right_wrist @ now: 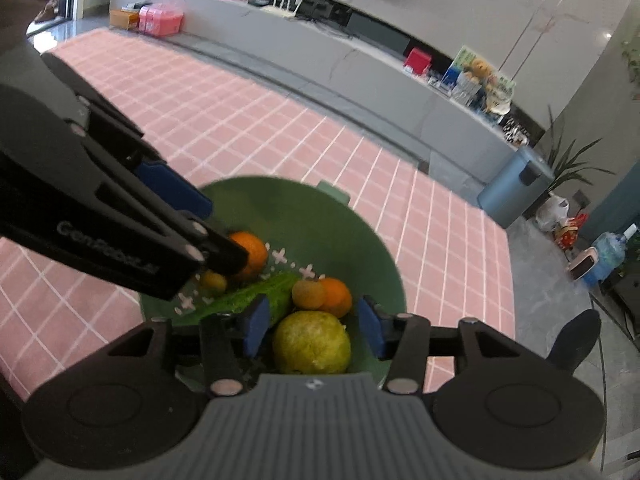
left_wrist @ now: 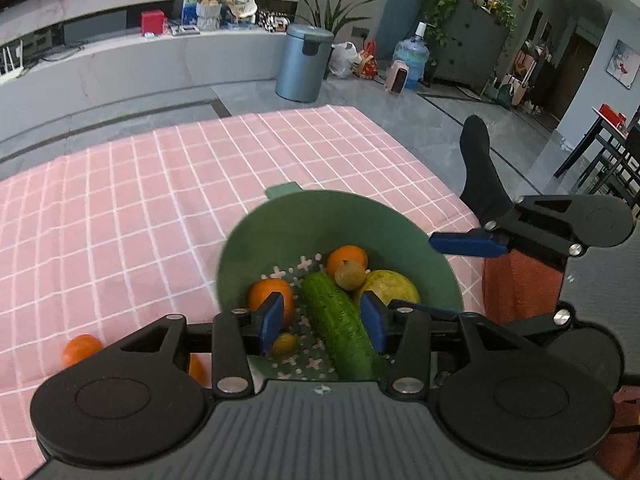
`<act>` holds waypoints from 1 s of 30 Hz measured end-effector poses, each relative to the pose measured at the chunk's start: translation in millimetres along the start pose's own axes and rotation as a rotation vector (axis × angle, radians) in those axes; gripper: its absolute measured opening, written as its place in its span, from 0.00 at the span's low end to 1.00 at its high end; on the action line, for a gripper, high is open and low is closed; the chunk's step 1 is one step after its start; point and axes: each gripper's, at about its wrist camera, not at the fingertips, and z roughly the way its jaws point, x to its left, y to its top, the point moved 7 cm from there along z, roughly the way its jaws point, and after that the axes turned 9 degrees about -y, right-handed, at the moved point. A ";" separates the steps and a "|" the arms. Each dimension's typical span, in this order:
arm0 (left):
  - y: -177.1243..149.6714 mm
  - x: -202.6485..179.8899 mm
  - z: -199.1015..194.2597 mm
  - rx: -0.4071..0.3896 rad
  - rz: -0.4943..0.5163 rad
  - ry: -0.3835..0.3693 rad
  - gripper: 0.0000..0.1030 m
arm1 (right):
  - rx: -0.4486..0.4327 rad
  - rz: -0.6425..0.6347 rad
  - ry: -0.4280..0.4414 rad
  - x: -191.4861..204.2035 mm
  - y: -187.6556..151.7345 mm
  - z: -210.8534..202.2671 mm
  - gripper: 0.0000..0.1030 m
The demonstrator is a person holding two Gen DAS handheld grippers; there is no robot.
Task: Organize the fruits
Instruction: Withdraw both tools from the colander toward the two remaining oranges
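A green strainer bowl (left_wrist: 280, 220) (right_wrist: 360, 240) stands on the pink checked cloth. It holds a cucumber (left_wrist: 340, 320) (right_wrist: 256, 296), two oranges (left_wrist: 347, 258) (left_wrist: 266, 294), a yellow-green citrus (left_wrist: 394, 286) (right_wrist: 312, 340), a small brown fruit (left_wrist: 350, 275) (right_wrist: 308, 294) and a small yellow fruit (left_wrist: 285, 343) (right_wrist: 214, 282). My left gripper (left_wrist: 322, 322) is open over the bowl, its fingers either side of the cucumber. My right gripper (right_wrist: 312, 326) is open over the bowl's near side, its fingers either side of the citrus. It holds nothing.
Two more oranges (left_wrist: 82, 349) (left_wrist: 197, 369) lie on the cloth (left_wrist: 140, 200) left of the bowl. A person's socked foot (left_wrist: 478, 168) is beyond the cloth's right edge. A blue bin (left_wrist: 304, 62) and a grey bench (left_wrist: 120, 72) stand farther back.
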 end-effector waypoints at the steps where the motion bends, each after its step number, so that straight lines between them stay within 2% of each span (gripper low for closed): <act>1: -0.7 1.5 -4.8 -0.006 0.005 0.016 0.51 | -0.015 0.012 0.000 -0.1 2.3 -4.0 0.49; 10: -8.2 27.6 -47.1 -0.065 0.026 0.126 0.51 | -0.156 0.119 0.086 19.0 23.5 -29.0 0.51; 15: -17.0 51.5 -66.3 -0.085 0.013 0.170 0.51 | -0.204 0.104 0.157 43.1 36.7 -34.3 0.51; 24: -40.2 97.1 -86.0 -0.093 -0.067 0.196 0.51 | -0.189 -0.013 0.236 92.6 59.9 -17.0 0.49; 30: -57.4 114.3 -83.1 -0.079 -0.092 0.182 0.51 | -0.146 -0.117 0.255 116.3 64.5 4.6 0.43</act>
